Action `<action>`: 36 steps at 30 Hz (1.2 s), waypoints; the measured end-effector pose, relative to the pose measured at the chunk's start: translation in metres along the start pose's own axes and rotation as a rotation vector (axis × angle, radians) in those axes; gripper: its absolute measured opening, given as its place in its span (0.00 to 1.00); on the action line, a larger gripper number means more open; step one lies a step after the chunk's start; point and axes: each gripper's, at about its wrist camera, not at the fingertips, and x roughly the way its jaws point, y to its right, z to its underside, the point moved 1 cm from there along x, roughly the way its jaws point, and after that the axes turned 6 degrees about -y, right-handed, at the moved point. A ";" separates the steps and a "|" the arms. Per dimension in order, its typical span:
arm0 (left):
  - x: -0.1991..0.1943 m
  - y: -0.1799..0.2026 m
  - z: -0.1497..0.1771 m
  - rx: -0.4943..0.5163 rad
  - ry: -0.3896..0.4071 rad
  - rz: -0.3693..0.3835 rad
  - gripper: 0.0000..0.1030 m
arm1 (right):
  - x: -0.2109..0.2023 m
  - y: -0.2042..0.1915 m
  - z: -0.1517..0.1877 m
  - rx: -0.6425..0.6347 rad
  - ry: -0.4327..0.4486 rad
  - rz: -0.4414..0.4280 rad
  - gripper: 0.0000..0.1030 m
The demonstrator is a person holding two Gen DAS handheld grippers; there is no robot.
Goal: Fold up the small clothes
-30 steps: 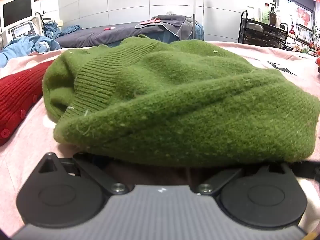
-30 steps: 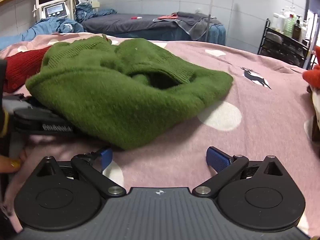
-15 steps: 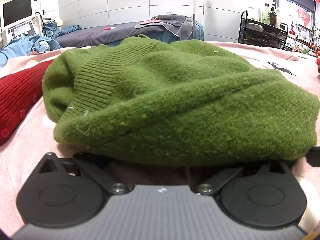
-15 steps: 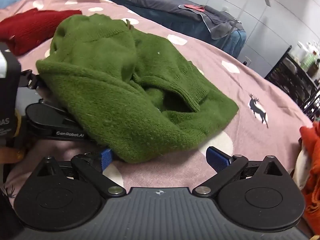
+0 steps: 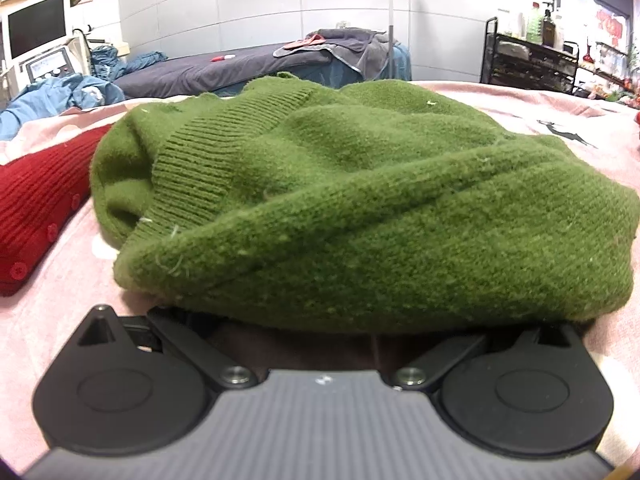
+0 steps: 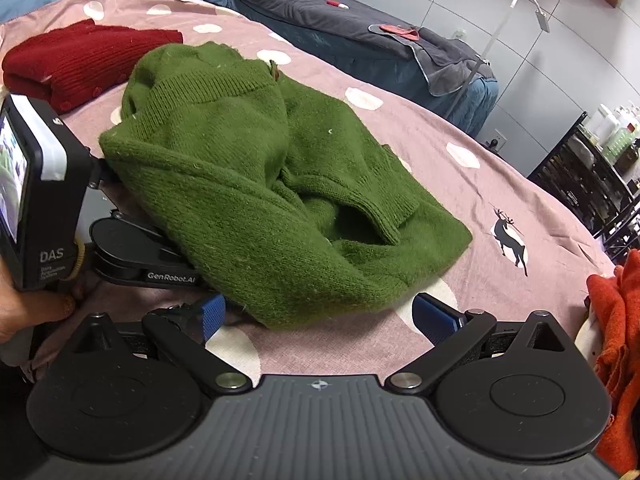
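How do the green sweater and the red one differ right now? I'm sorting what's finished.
The green sweater lies rumpled and loosely bunched in the middle; the red sweater sits compactly folded at the far left. Green shows ribbed edges, red a row of buttons. Both are knits on the pink bedspread.

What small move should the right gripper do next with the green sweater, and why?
Probably ease the open right gripper forward onto the near edge of the green sweater and close. That edge lies between its blue pads, ungripped; the left gripper is tucked beneath the sweater.
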 end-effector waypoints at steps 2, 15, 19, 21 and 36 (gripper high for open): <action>-0.004 0.004 -0.002 0.003 -0.017 -0.033 1.00 | -0.002 0.001 0.001 0.001 0.002 -0.003 1.00; -0.056 0.001 -0.033 0.023 -0.233 -0.086 1.00 | -0.010 0.008 0.001 0.032 0.020 -0.018 1.00; -0.077 -0.005 -0.042 -0.003 -0.202 -0.074 1.00 | -0.014 0.007 0.002 0.036 0.036 -0.024 1.00; -0.086 -0.008 -0.051 -0.004 -0.170 -0.085 1.00 | -0.015 0.006 0.003 0.036 0.039 -0.027 1.00; -0.084 -0.007 -0.062 0.028 -0.197 -0.135 1.00 | -0.029 0.017 0.015 0.118 0.105 -0.074 1.00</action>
